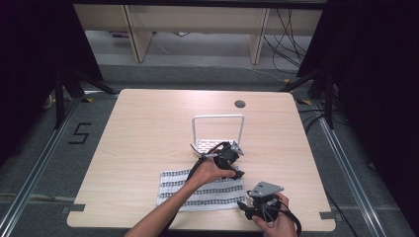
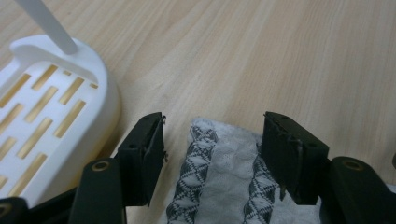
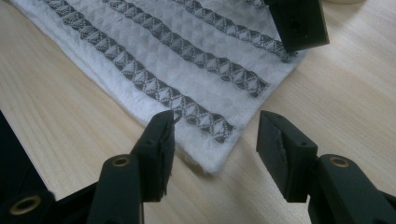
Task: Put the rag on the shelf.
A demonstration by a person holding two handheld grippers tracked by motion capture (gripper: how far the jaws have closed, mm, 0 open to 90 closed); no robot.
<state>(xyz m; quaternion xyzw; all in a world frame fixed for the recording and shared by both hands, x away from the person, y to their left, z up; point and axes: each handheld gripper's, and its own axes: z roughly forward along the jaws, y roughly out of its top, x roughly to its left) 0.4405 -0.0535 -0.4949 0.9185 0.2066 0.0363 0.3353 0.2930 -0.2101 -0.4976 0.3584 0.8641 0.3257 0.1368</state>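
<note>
A white towel [image 1: 197,190] with grey patterned stripes lies flat on the near part of the wooden table [image 1: 143,128]. Just behind it stands a white slotted tray [image 1: 207,145] with an upright loop handle. My left gripper [image 1: 236,170] is open over the towel's far right corner; in the left gripper view its jaws [image 2: 212,135] straddle that towel corner [image 2: 224,154], with the tray [image 2: 56,102] close at the left. My right gripper [image 1: 244,205] is open at the towel's near right corner [image 3: 205,154], which lies between its jaws [image 3: 217,135]. A jaw of the left gripper [image 3: 299,23] shows beyond.
A round cable hole [image 1: 240,103] sits near the table's far edge. The table's front edge runs just under my right hand. Dark stands and cables flank the table on the floor.
</note>
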